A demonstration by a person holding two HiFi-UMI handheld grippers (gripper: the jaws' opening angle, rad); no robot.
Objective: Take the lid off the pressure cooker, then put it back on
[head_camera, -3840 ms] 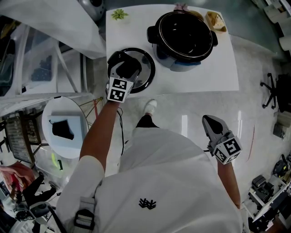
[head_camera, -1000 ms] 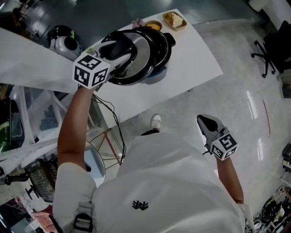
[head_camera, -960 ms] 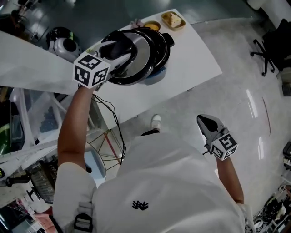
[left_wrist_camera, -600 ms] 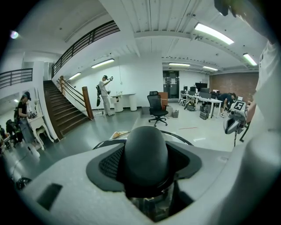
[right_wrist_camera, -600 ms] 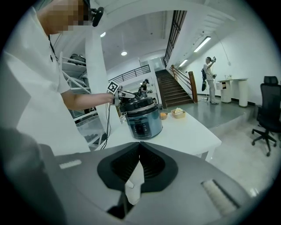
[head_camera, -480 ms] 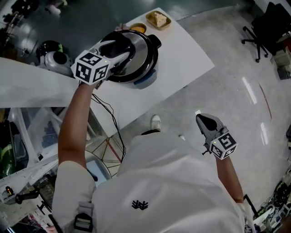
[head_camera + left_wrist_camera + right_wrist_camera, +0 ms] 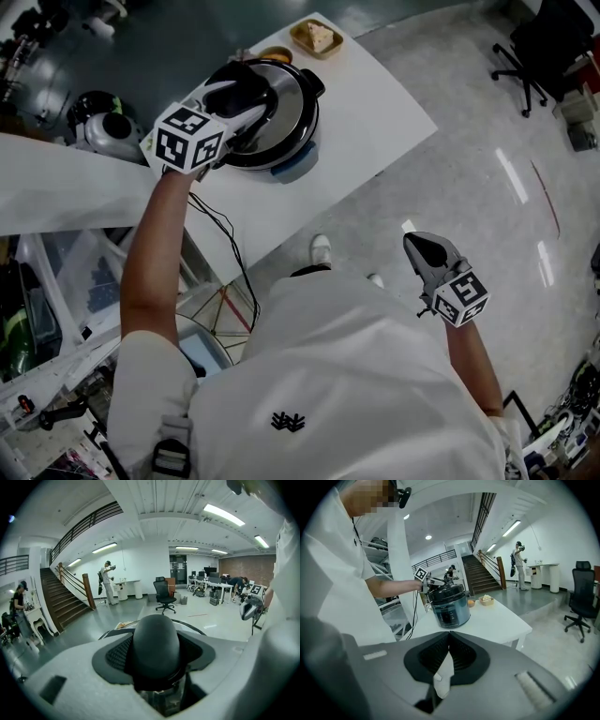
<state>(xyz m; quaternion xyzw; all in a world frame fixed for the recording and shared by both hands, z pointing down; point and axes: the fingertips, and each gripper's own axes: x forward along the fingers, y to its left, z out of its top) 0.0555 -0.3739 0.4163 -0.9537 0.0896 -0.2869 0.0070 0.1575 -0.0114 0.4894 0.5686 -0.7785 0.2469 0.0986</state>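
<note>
**Lid rests on the pressure cooker, knob clamped by the left tool**

Round polished-steel lid sits on top of the dark blue-grey cylindrical pressure cooker, which stands near the far left end of the white rectangular table. Whether the lid is turned fully home cannot be told from these views.

The left gripper reaches over the pot from the table's left side. Its two jaws stand wide, their ribbed black pads pressed on either flank of the lid's black domed knob — a firm clamp, seen plainly in the left gripper view.

The right gripper hangs well apart from the table, low at the person's right side above the pale glossy floor. Its jaws are brought together, pad against pad, with no task item between them.

Beyond the cooker, at the table's far edge, sit a small tan square tray holding a pale piece of food and, just beside it, a small orange bowl. A black office chair stands off on the floor.
</note>
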